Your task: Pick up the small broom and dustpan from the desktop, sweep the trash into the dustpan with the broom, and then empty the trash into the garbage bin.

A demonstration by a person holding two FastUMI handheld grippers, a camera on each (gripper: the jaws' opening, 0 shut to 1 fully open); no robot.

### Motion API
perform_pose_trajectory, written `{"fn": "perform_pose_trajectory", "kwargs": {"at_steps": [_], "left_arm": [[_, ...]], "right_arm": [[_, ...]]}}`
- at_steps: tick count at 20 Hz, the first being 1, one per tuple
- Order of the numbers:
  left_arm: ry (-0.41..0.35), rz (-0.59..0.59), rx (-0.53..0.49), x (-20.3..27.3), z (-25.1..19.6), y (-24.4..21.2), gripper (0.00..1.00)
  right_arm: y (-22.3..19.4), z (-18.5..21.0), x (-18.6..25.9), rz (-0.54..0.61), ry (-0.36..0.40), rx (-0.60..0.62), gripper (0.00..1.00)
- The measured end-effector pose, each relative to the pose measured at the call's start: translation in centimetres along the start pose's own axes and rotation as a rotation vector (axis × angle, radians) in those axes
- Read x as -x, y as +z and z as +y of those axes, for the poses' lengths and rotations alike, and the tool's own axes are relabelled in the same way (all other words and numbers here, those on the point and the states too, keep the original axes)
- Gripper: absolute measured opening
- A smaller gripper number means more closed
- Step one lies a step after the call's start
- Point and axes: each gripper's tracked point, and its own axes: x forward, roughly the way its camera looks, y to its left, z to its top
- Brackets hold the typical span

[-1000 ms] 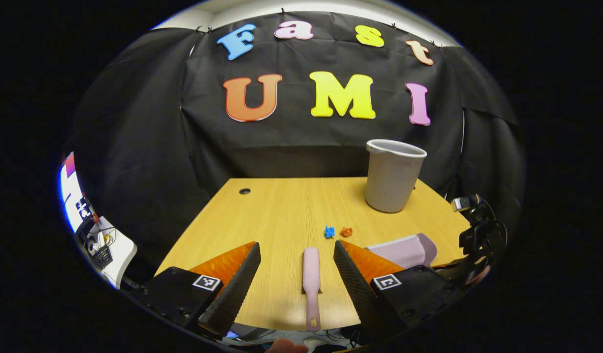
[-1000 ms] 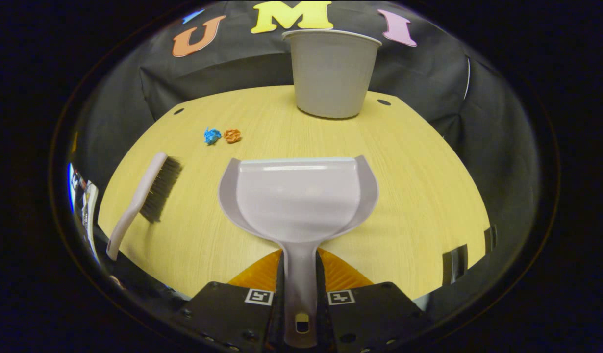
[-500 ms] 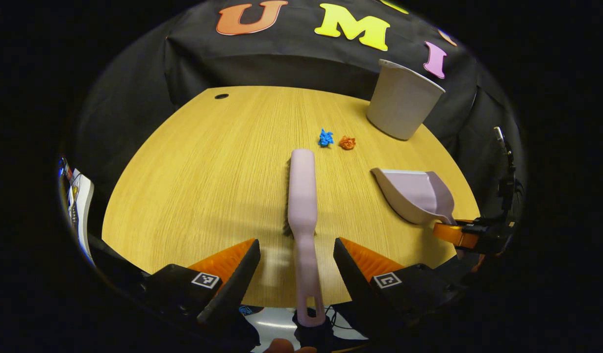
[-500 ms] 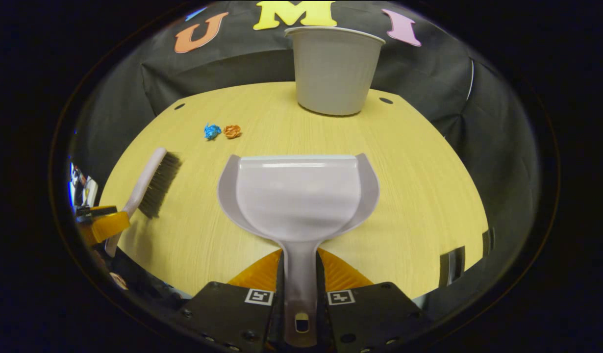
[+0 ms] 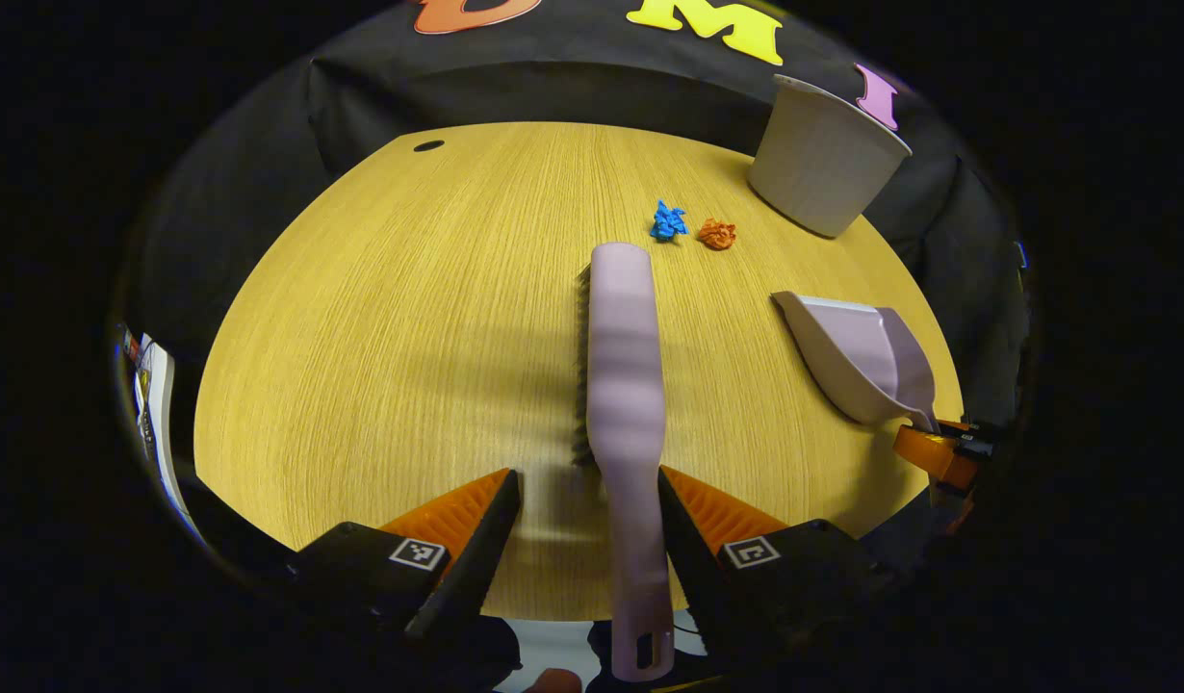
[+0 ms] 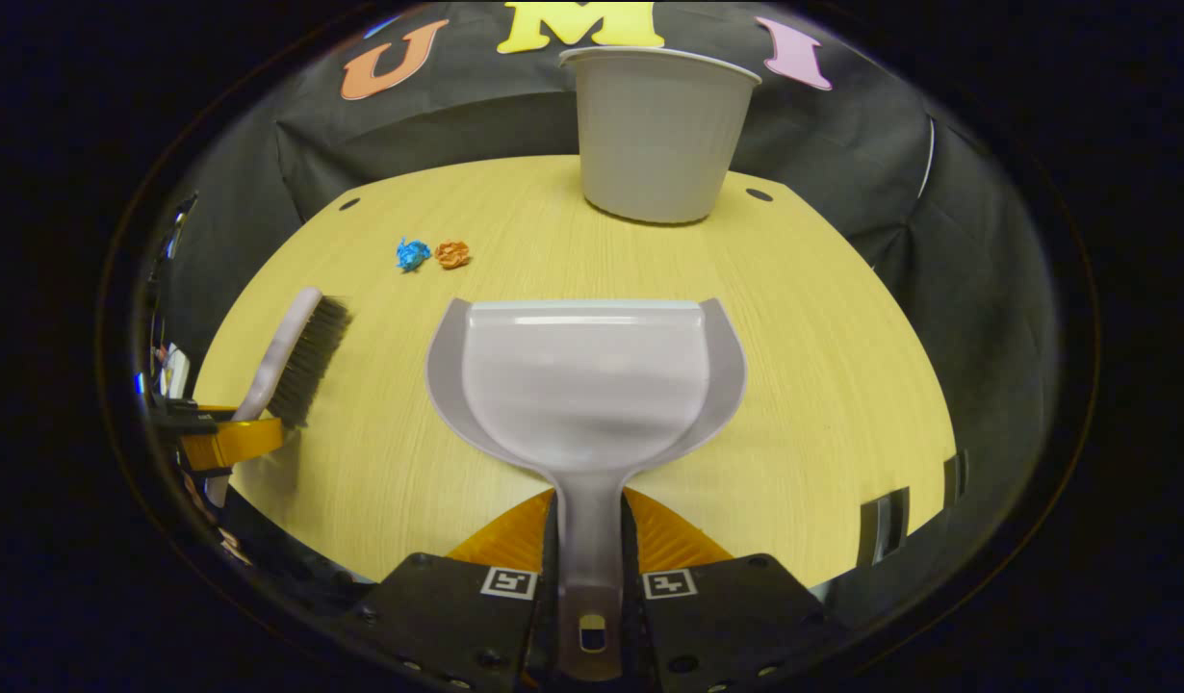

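My left tongs [image 5: 582,510] stand wide astride the broom [image 5: 623,366] handle, its long axis pointing toward the trash [image 5: 690,227]. My right tongs [image 6: 589,539] clamp the dustpan [image 6: 584,385] handle, beside the broom.

Right gripper [image 6: 589,577]: bottom centre, both fingers clamped on dustpan [image 6: 584,385] handle.
Broom [image 6: 294,351]: left, bristles down on desk [image 6: 823,366].
Left gripper [image 6: 228,441]: lower left, at broom handle.
Bin [image 6: 656,130]: top centre.
Scraps: blue scrap [image 6: 412,254], orange scrap [image 6: 452,253], upper left.
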Motion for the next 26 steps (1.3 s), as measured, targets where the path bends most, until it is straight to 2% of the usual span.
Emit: {"fn": "perform_pose_trajectory", "kwargs": {"at_steps": [2,6,7,9,11,17,26], "left_arm": [[0.003,0.021,0.0,-0.2,-0.1,-0.2,0.86],[0.023,0.043,0.01,-0.6,0.4,-0.3,0.54],[0.013,0.048,0.014,-0.8,0.2,0.0,0.43],[0.012,0.054,0.02,-0.9,0.1,0.4,0.33],[0.012,0.065,0.028,-1.2,0.2,0.6,0.29],[0.021,0.091,0.043,-1.4,0.9,2.4,0.28],[0.045,0.125,0.057,-3.9,3.3,8.1,0.28]], "right_arm": [[0.1,-0.2,0.0,0.01,0.004,0.017,0.25],[0.5,-1.1,-0.2,0.027,0.016,0.06,0.25],[0.5,-1.4,-0.4,0.037,0.024,0.082,0.22],[0.7,-2.0,-0.6,0.053,0.044,0.13,0.25],[1.2,-2.8,-0.8,0.061,0.065,0.177,0.25],[3.5,-5.0,-1.6,0.086,0.138,0.296,0.25],[6.7,-7.3,-3.3,0.127,0.232,0.505,0.25]]}}
